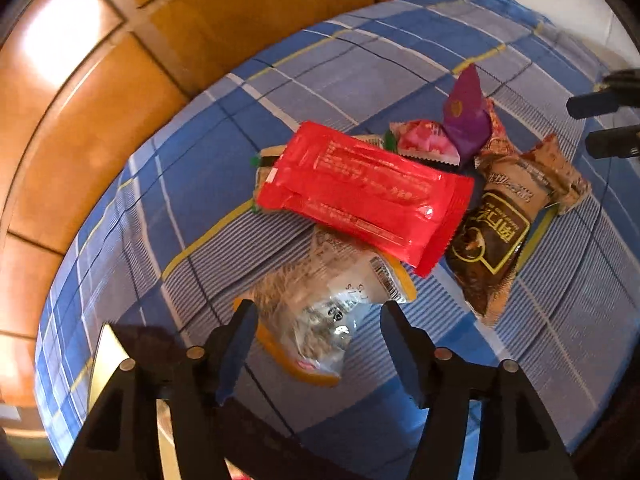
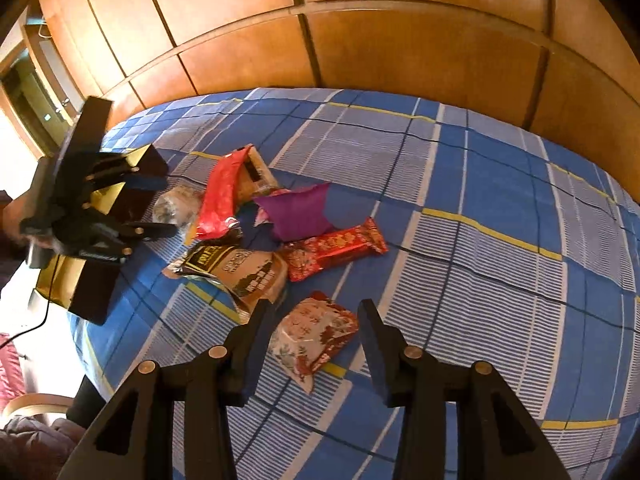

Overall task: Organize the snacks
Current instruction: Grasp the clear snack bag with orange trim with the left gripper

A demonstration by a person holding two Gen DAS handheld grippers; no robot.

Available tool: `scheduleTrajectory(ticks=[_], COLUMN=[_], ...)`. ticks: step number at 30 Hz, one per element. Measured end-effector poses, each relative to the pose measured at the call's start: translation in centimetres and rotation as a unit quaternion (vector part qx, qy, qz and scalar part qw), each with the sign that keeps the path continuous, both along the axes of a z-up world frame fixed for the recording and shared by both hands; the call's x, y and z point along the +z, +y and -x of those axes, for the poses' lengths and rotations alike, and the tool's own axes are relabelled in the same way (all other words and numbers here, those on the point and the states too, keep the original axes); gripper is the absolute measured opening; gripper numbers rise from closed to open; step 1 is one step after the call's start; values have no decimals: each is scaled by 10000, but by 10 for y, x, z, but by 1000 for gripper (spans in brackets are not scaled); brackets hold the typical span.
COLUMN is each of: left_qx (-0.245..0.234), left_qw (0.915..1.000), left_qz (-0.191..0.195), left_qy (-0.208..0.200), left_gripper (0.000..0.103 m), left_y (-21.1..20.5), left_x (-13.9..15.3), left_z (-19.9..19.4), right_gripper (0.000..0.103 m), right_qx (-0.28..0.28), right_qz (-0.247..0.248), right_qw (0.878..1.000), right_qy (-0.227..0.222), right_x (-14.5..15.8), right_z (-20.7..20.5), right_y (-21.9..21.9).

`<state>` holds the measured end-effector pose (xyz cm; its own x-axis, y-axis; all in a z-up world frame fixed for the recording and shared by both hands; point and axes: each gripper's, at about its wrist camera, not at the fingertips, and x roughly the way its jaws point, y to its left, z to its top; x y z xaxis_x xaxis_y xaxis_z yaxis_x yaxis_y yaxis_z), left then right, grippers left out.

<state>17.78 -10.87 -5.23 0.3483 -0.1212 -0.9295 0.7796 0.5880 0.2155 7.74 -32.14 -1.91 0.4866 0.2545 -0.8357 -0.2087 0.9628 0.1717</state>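
Note:
Several snack packets lie in a pile on a blue plaid bed (image 1: 360,60). In the left wrist view my left gripper (image 1: 318,312) is open, its fingers on either side of a clear packet with orange edges (image 1: 320,312). Behind it lie a red packet (image 1: 360,196), a brown packet (image 1: 496,240), a pink packet (image 1: 424,142) and a purple packet (image 1: 466,116). In the right wrist view my right gripper (image 2: 316,312) is open above a red-and-white patterned packet (image 2: 316,332). A red-gold bar (image 2: 336,248) and the purple packet (image 2: 298,210) lie beyond.
A black and gold open box (image 2: 92,240) stands at the bed's left edge, under the left gripper (image 2: 168,204). Wooden wardrobe panels (image 2: 360,52) rise behind the bed. The right gripper's fingertips (image 1: 600,104) show at the right edge of the left wrist view.

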Motion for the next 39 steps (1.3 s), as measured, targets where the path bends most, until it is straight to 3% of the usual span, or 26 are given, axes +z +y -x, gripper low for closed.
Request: scheduleTrajectory(ticks=[5,8,11,13,16,20,23,24,25,27,31,36,39], left_qx=[-417,-393,-248,-245,-17,-7,-144,-216,-276,-454,-762,-1111,-1024], left_qw=[9990,9991,9990,9990,9969,9925,9928,9928,9932,9949,9947,9904,9902], left_qz=[-140,-47,233,287,623,855,847,832,794,662,424,271,259], left_qy=[52,145,290,238,481,875,841,838,805,605,536,771,912], left_gripper=[65,63,51,31,22,22,24,33,48,57,57,57,44], left_y=[-11,-15,-15,-17,-14,-13,-16,-17,-18,-21,-31,-48,-52], left_x=[-8,-11,-9,-6,3,4,11,13,15,19,16,-1,-13], left_z=[-7,-13,-14,-9,-1,18,29,30,31,39,34,28,30], right_gripper=[45,45,45,45,45,45,45,45,45,45,45,45,45], right_qx=[38,49,13,-22,-61,-72,-78,-79,-75,-64,-75,-154,-267], right_qz=[-69,-98,-124,-127,-152,-200,-243,-240,-238,-251,-271,-261,-255], right_qw=[10000,9999,9999,9999,9998,9997,9996,9996,9996,9996,9996,9995,9993], right_qy=[30,1,-35,-73,-120,-147,-128,-127,-124,-115,-91,-64,-95], right_x=[0,0,1,2,3,5,6,6,6,6,6,5,6], right_z=[-1,0,-1,-1,0,1,2,2,2,2,2,1,0], right_y=[2,2,1,0,-1,-1,-1,-1,-1,0,-1,-4,-9])
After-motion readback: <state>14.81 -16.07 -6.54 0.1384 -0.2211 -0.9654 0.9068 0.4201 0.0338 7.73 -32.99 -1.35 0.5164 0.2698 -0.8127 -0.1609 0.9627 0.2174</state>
